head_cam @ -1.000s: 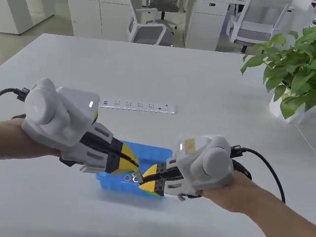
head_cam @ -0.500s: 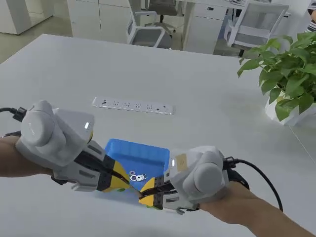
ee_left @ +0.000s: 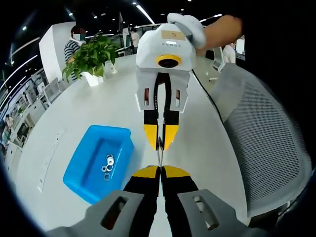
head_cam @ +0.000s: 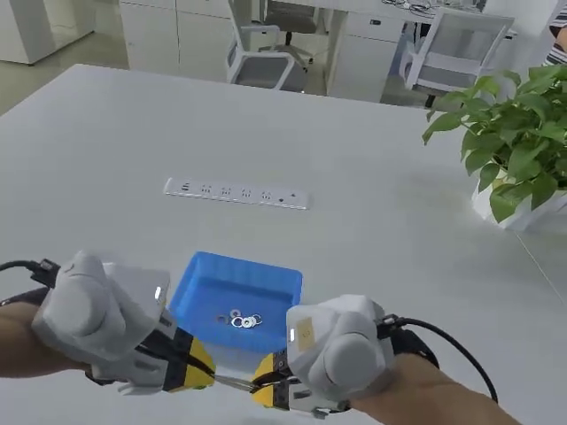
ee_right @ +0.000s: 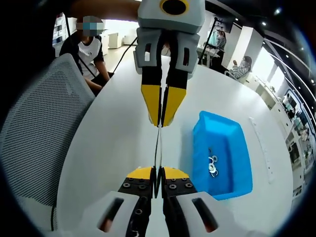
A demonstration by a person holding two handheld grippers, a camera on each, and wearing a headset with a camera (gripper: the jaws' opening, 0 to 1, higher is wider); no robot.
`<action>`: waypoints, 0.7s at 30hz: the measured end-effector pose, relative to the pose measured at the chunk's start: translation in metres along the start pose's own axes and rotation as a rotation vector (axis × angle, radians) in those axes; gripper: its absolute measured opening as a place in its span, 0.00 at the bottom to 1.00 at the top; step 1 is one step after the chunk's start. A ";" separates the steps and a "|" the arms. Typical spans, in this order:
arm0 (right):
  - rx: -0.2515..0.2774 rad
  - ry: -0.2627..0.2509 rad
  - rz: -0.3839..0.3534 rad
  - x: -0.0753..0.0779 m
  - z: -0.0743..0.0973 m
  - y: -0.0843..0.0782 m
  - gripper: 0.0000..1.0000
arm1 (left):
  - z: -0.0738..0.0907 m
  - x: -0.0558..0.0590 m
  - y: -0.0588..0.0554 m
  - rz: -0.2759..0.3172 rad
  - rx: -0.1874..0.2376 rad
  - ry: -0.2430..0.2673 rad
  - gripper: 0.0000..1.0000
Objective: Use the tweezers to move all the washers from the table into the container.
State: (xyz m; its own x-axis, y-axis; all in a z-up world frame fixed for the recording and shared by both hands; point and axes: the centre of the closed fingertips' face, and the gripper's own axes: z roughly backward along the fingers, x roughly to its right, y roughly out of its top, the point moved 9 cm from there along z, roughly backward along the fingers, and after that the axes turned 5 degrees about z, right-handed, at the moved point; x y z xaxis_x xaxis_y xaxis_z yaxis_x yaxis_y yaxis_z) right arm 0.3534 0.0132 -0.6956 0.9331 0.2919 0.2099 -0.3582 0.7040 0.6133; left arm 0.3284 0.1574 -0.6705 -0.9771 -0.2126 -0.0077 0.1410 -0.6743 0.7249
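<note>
Noted the left gripper [ee_left: 160,169] with its yellow-tipped jaws pressed together on one end of the tweezers [ee_left: 159,154] — a thin, bright metal sliver — and the right gripper [ee_right: 157,173] clamped the same way on the other end, nose to nose. Found the pair above the smooth, matte white table [head_cam: 372,204], just on the near side of the container [head_cam: 266,285]. Logged the container as a shallow rectangular tray of glossy blue plastic with rounded corners, flat on the table. Could not count the washers [head_cam: 240,320]: a small cluster of flat silvery rings on the tray floor, some overlapping. From the head view, picked out a long white power strip [head_cam: 236,192] beyond the tray and a leafy green plant [head_cam: 509,142] in a white pot at far right. From the gripper views instead, got the grey mesh back of a chair [ee_left: 266,143] beside the table edge, plus the tweezers seen along their length, merely a faint grey line in the head view.
</note>
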 end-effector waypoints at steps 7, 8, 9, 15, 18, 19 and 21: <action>-0.015 0.022 -0.014 -0.006 -0.010 -0.006 0.07 | -0.014 0.001 -0.016 -0.001 -0.053 0.003 0.06; -0.021 0.029 -0.014 -0.008 -0.012 -0.008 0.07 | -0.017 0.002 -0.019 -0.001 -0.059 0.001 0.06; -0.023 0.033 -0.015 -0.008 -0.013 -0.009 0.07 | -0.019 0.002 -0.021 0.002 -0.065 -0.001 0.06; -0.033 0.043 -0.027 -0.013 -0.022 -0.014 0.08 | -0.029 0.002 -0.034 0.015 -0.092 -0.005 0.06; -0.036 0.048 -0.028 -0.014 -0.025 -0.015 0.09 | -0.032 0.003 -0.039 0.024 -0.099 -0.009 0.06; -0.035 0.049 -0.028 -0.014 -0.025 -0.015 0.09 | -0.033 0.003 -0.040 0.025 -0.102 -0.011 0.06; -0.038 0.052 -0.028 -0.014 -0.026 -0.015 0.09 | -0.034 0.003 -0.041 0.031 -0.105 -0.013 0.06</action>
State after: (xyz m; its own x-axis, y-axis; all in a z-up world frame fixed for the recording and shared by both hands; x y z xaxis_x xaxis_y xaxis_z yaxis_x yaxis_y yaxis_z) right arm 0.3446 0.0151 -0.7277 0.9403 0.3043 0.1524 -0.3337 0.7364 0.5885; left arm 0.3251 0.1605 -0.7236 -0.9739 -0.2256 0.0233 0.1864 -0.7380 0.6485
